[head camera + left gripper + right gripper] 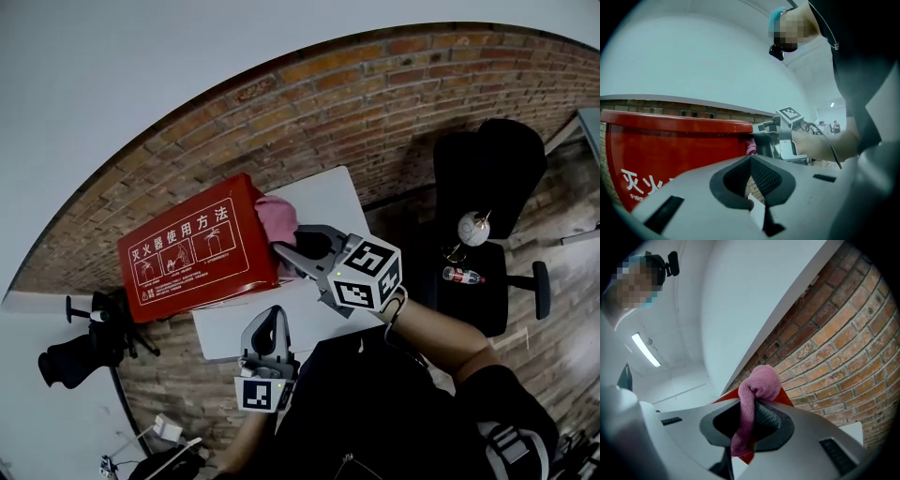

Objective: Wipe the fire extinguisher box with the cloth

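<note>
- Where the white table (330, 201) meets the rough brick wall (375, 89), the fire extinguisher box (192, 248) stands at the table's left end: a glossy red rectangular case with white characters and 3 small pictograms on its front.
- The cloth (761, 383) is pink and soft with a fine nap, bunched into a rounded wad that presses on the box's upper right corner.
- The right tool (281, 260) is clamped on the cloth, and a tail of fabric hangs down between its black ribbed pads.
- The left tool (272, 321) is closed with its dark pads meeting at the tips and nothing between them. It hangs over the table's near edge, apart from the box.
- Each tool is smooth grey plastic and carries a cube with black-and-white square markers.
- A black office chair (487, 169) stands to the right, with a small bottle (464, 276) lying on its seat.
- Black gear (80, 352) sits low at the left, near the box.
</note>
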`<state>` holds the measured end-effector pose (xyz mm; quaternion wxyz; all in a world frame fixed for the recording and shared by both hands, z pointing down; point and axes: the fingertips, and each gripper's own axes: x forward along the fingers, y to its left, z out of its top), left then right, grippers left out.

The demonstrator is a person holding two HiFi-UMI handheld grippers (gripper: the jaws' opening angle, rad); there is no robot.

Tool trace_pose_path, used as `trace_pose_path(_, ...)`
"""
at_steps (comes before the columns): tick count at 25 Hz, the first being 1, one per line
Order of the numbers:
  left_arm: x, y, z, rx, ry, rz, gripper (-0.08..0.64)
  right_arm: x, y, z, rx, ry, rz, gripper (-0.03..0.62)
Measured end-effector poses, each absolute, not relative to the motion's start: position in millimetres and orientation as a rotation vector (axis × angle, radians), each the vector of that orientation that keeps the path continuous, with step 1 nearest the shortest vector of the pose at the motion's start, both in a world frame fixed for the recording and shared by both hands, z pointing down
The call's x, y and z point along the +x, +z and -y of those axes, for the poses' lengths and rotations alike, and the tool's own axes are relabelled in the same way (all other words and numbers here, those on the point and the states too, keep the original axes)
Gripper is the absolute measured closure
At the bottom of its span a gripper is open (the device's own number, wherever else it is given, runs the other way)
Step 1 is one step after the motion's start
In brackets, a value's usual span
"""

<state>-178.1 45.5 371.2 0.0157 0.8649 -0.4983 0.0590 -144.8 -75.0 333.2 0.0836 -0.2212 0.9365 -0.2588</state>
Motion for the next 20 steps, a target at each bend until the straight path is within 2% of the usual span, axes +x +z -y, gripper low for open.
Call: trace_pose_path(20,-207,383,-15,2.898,0.197,1.152,0.512,-154,333,133,-0.949,-0.657,-2.818,0.522)
